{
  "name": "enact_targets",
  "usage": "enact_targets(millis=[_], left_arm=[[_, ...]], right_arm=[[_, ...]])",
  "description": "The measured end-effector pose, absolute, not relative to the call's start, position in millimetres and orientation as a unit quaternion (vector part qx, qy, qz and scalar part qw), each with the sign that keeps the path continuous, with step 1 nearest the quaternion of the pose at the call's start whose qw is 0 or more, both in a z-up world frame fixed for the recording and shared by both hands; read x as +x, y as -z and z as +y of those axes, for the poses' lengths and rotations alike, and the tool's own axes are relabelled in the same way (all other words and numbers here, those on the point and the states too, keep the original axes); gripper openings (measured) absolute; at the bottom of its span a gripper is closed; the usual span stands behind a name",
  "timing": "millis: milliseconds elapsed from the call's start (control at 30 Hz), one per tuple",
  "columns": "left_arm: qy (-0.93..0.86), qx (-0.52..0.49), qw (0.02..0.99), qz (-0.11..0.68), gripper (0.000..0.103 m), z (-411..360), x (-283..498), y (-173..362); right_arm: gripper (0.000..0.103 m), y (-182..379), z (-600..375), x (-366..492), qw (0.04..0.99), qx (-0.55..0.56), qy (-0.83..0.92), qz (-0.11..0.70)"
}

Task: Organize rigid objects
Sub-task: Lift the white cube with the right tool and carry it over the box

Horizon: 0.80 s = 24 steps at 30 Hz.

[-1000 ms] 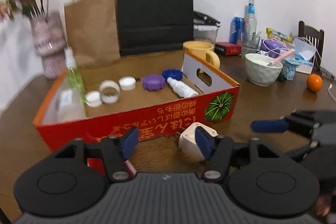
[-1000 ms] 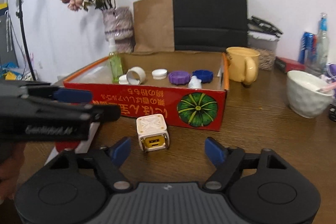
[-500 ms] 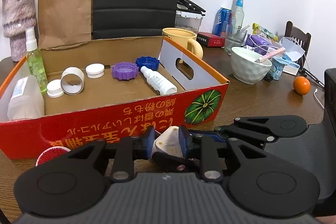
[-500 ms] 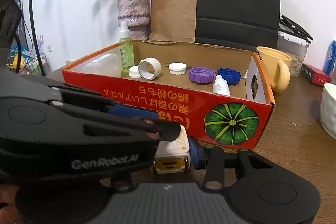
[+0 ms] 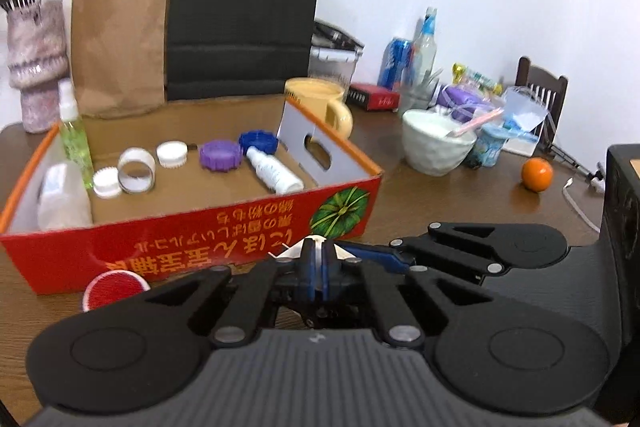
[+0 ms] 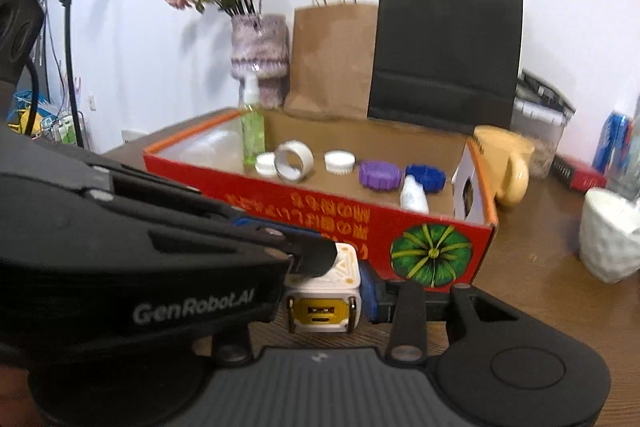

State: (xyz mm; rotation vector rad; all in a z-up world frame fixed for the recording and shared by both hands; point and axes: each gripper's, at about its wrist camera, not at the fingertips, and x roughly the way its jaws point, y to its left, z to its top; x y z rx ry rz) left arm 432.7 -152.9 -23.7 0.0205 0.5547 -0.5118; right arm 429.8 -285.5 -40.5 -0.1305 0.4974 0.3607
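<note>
A white cube (image 6: 320, 307) with a yellow face sits between my right gripper's (image 6: 325, 294) fingers, just in front of the red cardboard box (image 6: 320, 205). One blue pad (image 6: 368, 291) presses on its right side; the other pad is hidden behind my left gripper (image 6: 314, 259). That left gripper is shut, and its tip lies across the cube's top. In the left wrist view the left gripper (image 5: 315, 265) shows its pads together, with only a white corner of the cube (image 5: 316, 242) peeking beyond them. The box (image 5: 180, 239) holds purple and blue lids, white caps, a ring and bottles.
A red-and-white round lid (image 5: 114, 289) lies on the table before the box. A yellow mug (image 5: 320, 103), a white bowl (image 5: 436, 143), an orange (image 5: 537, 174) and cluttered bottles stand to the right. Paper bags (image 5: 240, 19) and a vase (image 5: 36, 63) line the wall.
Both grippers stood open with the cube loose on the table. They have converged on it: the right has closed around its sides, and the left has shut completely above it.
</note>
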Motion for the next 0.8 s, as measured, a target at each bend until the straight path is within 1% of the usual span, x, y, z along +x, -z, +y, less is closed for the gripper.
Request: enact_targets(millis=[200, 433, 600, 700, 800], left_arm=[[0.244, 0.01, 0.944, 0.222, 0.005, -142, 393, -18], [0.243, 0.012, 0.951, 0.191, 0.006, -138, 366, -50], [0.249, 0.012, 0.952, 0.176, 0.006, -134, 368, -63], [0.248, -0.002, 0.951, 0.185, 0.006, -127, 382, -69], [0.241, 0.007, 0.953, 0.184, 0.006, -125, 399, -73]], right_arm=[[0.038, -2, -285, 394, 0.963, -0.076, -0.169, 0.196], [0.038, -36, -281, 368, 0.969, -0.09, -0.164, 0.162], [0.038, -50, -276, 373, 0.97, -0.104, -0.162, 0.151], [0.038, -54, -272, 386, 0.968, -0.114, -0.168, 0.151], [0.038, -59, -268, 407, 0.966, -0.122, -0.171, 0.151]])
